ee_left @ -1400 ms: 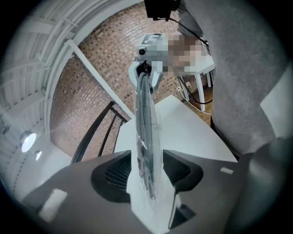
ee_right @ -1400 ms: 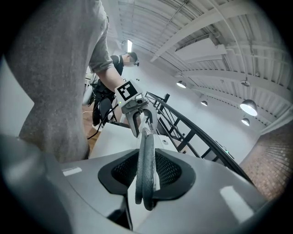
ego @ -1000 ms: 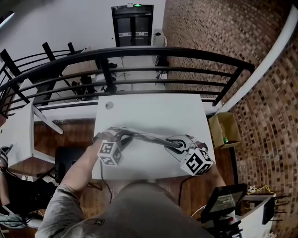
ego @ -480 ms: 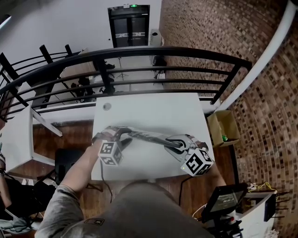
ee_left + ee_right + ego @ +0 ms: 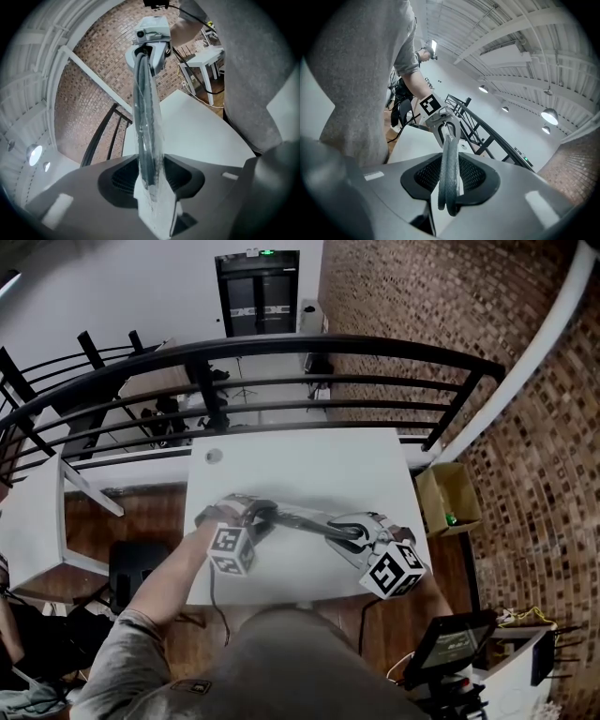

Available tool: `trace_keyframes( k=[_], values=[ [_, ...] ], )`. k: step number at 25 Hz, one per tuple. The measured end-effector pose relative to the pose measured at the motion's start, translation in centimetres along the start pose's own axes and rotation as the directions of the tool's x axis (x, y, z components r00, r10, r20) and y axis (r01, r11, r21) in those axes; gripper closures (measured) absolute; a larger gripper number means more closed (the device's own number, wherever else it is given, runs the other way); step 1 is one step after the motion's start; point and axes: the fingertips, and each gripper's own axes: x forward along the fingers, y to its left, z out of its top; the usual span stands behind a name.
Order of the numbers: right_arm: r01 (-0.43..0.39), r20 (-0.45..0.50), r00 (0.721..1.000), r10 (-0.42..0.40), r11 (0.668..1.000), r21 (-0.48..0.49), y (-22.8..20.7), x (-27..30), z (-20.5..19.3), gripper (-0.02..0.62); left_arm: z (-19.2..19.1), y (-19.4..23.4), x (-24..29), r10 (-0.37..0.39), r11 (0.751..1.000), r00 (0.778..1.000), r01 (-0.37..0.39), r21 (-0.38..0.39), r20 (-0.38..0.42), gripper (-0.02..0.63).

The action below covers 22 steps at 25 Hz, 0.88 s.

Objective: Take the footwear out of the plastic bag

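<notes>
Item under inspection: footwear [image 5: 317, 521], dark and flat, partly enclosed in a clear plastic bag [image 5: 286, 515]. Both are stretched between the two tools over the near half of the white counter [image 5: 309, 460]. Whether the load touches the surface cannot be told from the head view.

Orientation: the long axis runs left to right across the counter, dipping slightly toward the near side at its right end. Each gripper view shows the item edge-on (a thin dark strip running straight away from the camera).

Left tool [image 5: 255, 517]: the jaws are closed tight on the left end of the plastic bag [image 5: 157, 206]. The clear film is pinched between them, a flap of it sticks out toward the camera, and the dark footwear [image 5: 144, 117] shows inside.

Right tool [image 5: 349, 531]: the jaws are clamped on the right end of the footwear [image 5: 449, 159], gripping its dark grey edge. The left tool [image 5: 440, 119] is visible at the far end of the strip.

Surroundings: a black railing [image 5: 281, 348] runs beyond the far edge of the counter, and a cardboard box [image 5: 448, 502] stands on the floor to the right.
</notes>
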Motion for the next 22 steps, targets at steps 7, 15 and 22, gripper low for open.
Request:
trace_keyframes(
  k=[7,15,22],
  values=[
    [0.027,-0.019,0.999,-0.027,1.0,0.0,-0.5,-1.1,-0.4,0.482,-2.9,0.5,0.5,0.034,0.999,0.998,-0.035,-0.019,-0.057,0.494],
    [0.074,-0.028,0.997,-0.073,0.996,0.045,-0.2,-3.6,-0.7,0.483,-5.7,0.0,0.8,0.063,0.995,0.989,-0.073,-0.071,-0.135,0.598],
    [0.15,-0.033,0.989,-0.147,0.983,0.107,-0.5,-6.7,-1.5,0.483,-7.4,-0.8,1.1,0.064,0.991,0.982,-0.083,-0.1,-0.179,0.603]
  ],
)
